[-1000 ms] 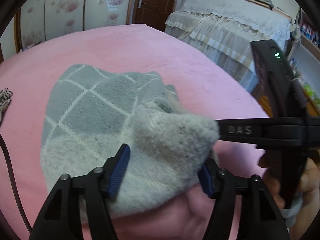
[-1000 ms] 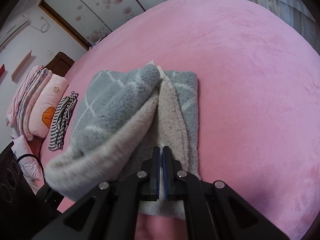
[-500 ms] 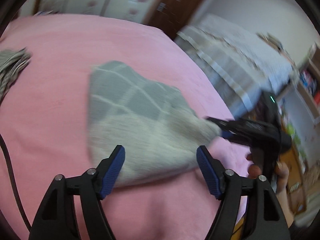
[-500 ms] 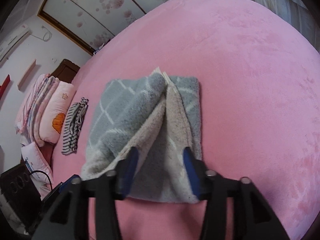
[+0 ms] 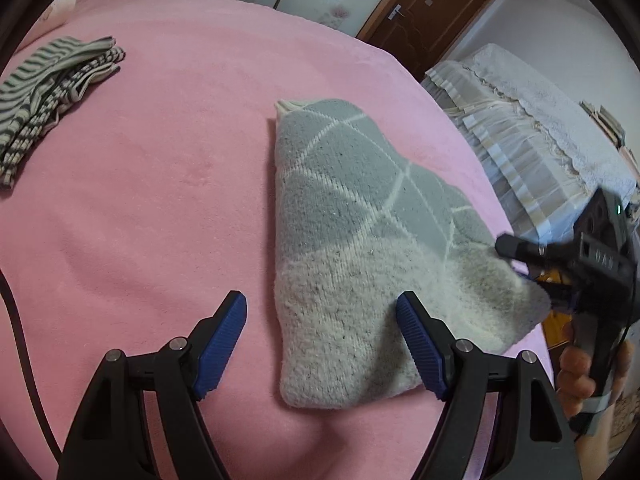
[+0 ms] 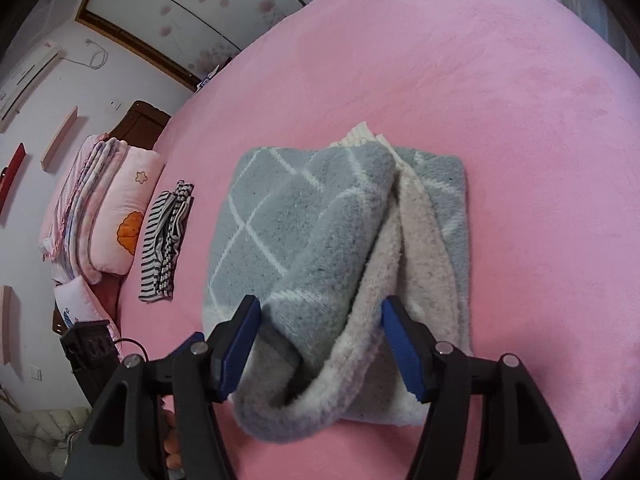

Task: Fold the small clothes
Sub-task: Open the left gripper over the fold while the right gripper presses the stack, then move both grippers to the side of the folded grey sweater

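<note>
1. Pink bed (image 5: 160,200), wide and soft, spread under everything; right edge close by in the left wrist view, with a white-draped piece of furniture (image 5: 532,120) beyond it.
2. Fluffy grey garment with a white diamond pattern (image 5: 360,240), lying folded near the right edge of the bed, cream end toward the cameras, ribbed white cuff at the far end.
3. Plenty of bare pink surface to the left of the garment and beyond it; much less between the garment and the right edge.
4. Folded striped clothes (image 5: 52,92) well apart from the garment, far left, near pink pillows (image 6: 124,216) at the head of the bed.
5. Left gripper (image 5: 320,344) with jaws wide apart and empty; left pad over bare bed, right pad over the cream part of the garment; contact impossible to judge.
6. Right gripper (image 6: 320,344) with jaws opening; loose rolled upper layer of the garment between the blue pads (image 6: 400,348), not pinched.
7. From the left wrist view, right gripper (image 5: 532,268) at the garment's right corner, held by a hand (image 5: 576,376).
</note>
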{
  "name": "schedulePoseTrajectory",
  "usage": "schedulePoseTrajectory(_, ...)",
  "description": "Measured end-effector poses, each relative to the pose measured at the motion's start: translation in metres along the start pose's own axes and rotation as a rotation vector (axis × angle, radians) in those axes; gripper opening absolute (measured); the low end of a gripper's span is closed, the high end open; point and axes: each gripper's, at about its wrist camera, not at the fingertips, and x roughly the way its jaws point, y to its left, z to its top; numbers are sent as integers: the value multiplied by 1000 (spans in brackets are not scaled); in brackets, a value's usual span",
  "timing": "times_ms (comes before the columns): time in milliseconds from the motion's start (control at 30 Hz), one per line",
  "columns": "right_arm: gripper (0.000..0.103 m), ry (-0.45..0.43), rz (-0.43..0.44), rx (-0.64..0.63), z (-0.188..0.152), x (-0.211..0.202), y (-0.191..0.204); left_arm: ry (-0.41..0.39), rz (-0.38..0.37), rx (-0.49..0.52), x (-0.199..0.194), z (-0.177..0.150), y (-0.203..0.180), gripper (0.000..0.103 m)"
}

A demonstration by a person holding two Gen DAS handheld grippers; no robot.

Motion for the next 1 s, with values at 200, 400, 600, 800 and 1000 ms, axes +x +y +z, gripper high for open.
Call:
schedulePoseTrajectory(200,70,53,-61,-18,11,20,11,-22,21,53,-3,0,-11,76)
schedulePoseTrajectory(400,29,24,-160,-91,8,21,11,-24,25,59,-4,3,-13,76)
schedulePoseTrajectory(600,22,-156,-155,-184,-17,-16,17,-25,20,81,1,9,-17,77)
schedulePoseTrajectory(800,19,-226,-180,-102,-30,-20,-14,-4,3,98,10,10,-27,79)
schedulePoseTrajectory(1000,9,-268,-204,-94,-37,-25,-25,8,5,126,19,5,-37,82)
